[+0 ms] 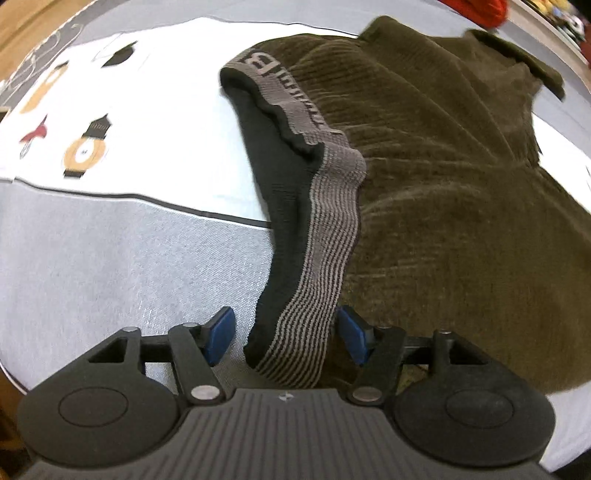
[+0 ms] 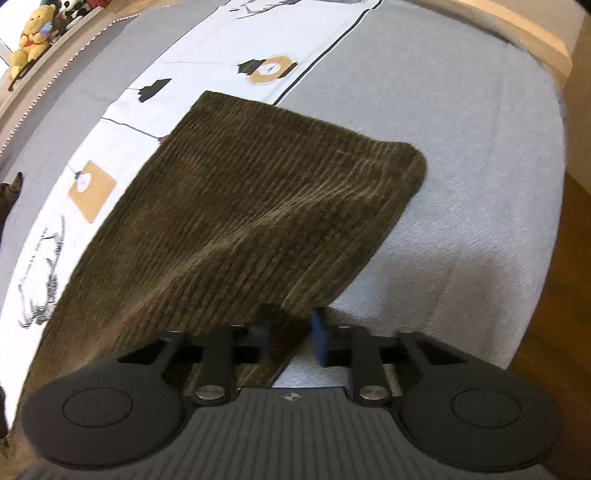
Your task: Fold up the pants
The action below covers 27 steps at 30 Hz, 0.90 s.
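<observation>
Olive-brown corduroy pants (image 1: 443,184) lie spread on the bed, filling the right half of the left wrist view. A black and grey striped sock (image 1: 317,206) lies along their left edge. Its toe end reaches between the fingers of my left gripper (image 1: 286,332), which is open; the left pad stands clear of the sock. In the right wrist view a pant leg (image 2: 258,206) runs up to its hem at the upper right. My right gripper (image 2: 291,338) is shut on the leg's near edge, which is lifted slightly off the cover.
The bed has a grey cover (image 1: 110,258) and a white printed sheet (image 1: 166,110) under the clothes. Plush toys (image 2: 33,37) sit on a ledge at the far left. Wooden floor (image 2: 554,295) shows past the bed's right edge. Something red (image 1: 487,9) lies beyond the pants.
</observation>
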Motion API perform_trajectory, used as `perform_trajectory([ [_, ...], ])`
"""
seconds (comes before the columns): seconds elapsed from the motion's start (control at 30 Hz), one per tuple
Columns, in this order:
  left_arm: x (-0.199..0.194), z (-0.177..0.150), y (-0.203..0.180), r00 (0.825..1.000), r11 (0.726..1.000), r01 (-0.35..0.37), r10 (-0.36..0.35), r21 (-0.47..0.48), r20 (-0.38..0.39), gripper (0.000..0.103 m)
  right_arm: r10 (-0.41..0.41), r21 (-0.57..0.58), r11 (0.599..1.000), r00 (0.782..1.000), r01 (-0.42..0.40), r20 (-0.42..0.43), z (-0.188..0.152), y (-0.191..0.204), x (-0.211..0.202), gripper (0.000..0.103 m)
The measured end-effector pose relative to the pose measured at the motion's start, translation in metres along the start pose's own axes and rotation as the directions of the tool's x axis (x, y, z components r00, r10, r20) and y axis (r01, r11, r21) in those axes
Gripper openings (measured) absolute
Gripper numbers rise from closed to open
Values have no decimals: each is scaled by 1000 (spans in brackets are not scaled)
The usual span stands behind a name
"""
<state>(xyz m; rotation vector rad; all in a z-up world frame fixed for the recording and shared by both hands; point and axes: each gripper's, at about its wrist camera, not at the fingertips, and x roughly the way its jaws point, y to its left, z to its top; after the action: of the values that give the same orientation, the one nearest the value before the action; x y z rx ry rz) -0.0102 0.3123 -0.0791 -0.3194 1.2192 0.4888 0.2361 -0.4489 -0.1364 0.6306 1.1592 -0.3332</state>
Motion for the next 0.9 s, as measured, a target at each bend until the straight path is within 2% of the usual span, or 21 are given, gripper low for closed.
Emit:
perform_trajectory([
  [0.03,-1,-1,-1,1000,1000,16,-16,12,2,47,3,-1,1000,1000,-3,1,0,0,1,12],
  [0.07,-3,-3,-3,1000,999,11,-11,33,7,45,5,-10,1000,1000,-5,6,-1,0,0,9],
  [0.13,-9,-6,-7,1000,997,1,-3,73,29,33,8,-33,999,1000,-8,20,-1,3,-2,7],
  [0.23,-24,-10,-4,993,995,-65,57,75,106,29,26,-38,999,999,-24,45,-2,1,-10,6],
  [0.33,-35,-15,8,986,992,-119,114,33,123,28,35,-78,996,998,-31,43,-7,2,-21,5],
  [0.4,-38,-19,12,978,984,-174,168,43,127,28,5,-134,991,1000,-7,-16,-14,6,-19,5],
  [0.5,-32,-23,8,982,982,-178,172,71,78,34,-4,-149,989,995,-10,-95,-21,3,-13,7],
  [0.57,-50,-20,5,967,977,-207,197,50,162,40,-15,-219,976,998,2,-56,-20,10,-21,12],
  [0.63,-75,-19,0,933,974,-228,216,9,288,63,-28,-275,961,999,40,46,-22,19,-38,19],
  [0.7,-97,-22,-15,909,985,-172,155,10,387,64,13,-350,935,981,57,194,-27,32,-64,29],
  [0.77,-105,-27,-40,913,993,-88,50,76,406,64,101,-421,907,955,27,280,-37,48,-85,42],
  [0.83,-103,-33,-70,925,986,-32,-33,164,379,64,193,-504,863,940,-26,282,-50,65,-94,44],
  [0.87,-99,-38,-88,930,977,-25,-55,212,363,64,235,-553,831,938,-58,256,-59,75,-95,44],
  [0.9,-95,-43,-104,935,967,-24,-68,255,349,64,281,-614,783,938,-102,202,-70,86,-92,46],
])
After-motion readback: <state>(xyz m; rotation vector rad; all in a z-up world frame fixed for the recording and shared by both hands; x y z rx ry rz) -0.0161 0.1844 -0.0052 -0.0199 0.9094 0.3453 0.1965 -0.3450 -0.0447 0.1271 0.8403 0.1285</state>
